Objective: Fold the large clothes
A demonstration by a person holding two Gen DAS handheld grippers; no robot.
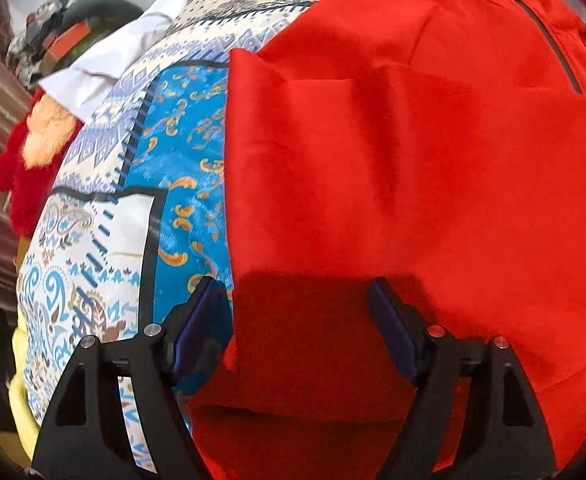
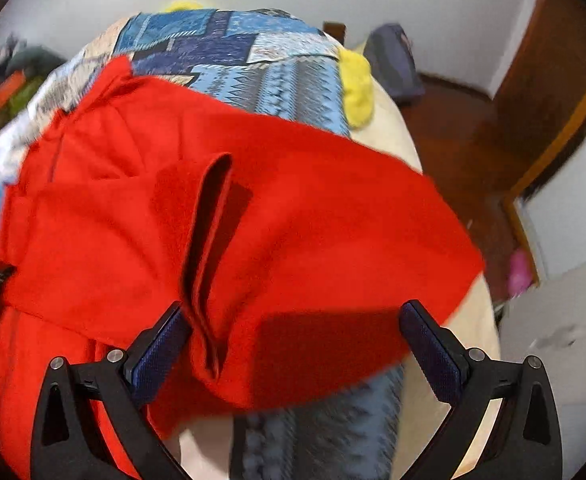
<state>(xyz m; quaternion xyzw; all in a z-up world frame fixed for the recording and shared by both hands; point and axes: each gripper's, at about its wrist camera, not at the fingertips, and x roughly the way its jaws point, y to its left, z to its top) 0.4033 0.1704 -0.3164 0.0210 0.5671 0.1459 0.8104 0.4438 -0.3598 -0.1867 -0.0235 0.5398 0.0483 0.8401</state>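
A large red garment (image 1: pixel 413 168) lies spread on a bed with a blue and white patterned cover (image 1: pixel 105 208); a dark zipper runs near its top right. My left gripper (image 1: pixel 297 292) is open, its jaws wide apart just above the garment's near left edge, holding nothing. In the right wrist view the red garment (image 2: pixel 293 208) has a raised fold down its middle. My right gripper (image 2: pixel 297 316) is open and empty, its jaws straddling the garment's near hem, the left pad close beside the fold.
White cloth (image 1: pixel 101 68), a red and peach fluffy item (image 1: pixel 33 148) and a clothes pile (image 1: pixel 53 28) lie at the bed's far left. A yellow item (image 2: pixel 357 84) sits on the bed's far side. The bed edge drops to a brown floor (image 2: pixel 473 148) and a door (image 2: pixel 553 80).
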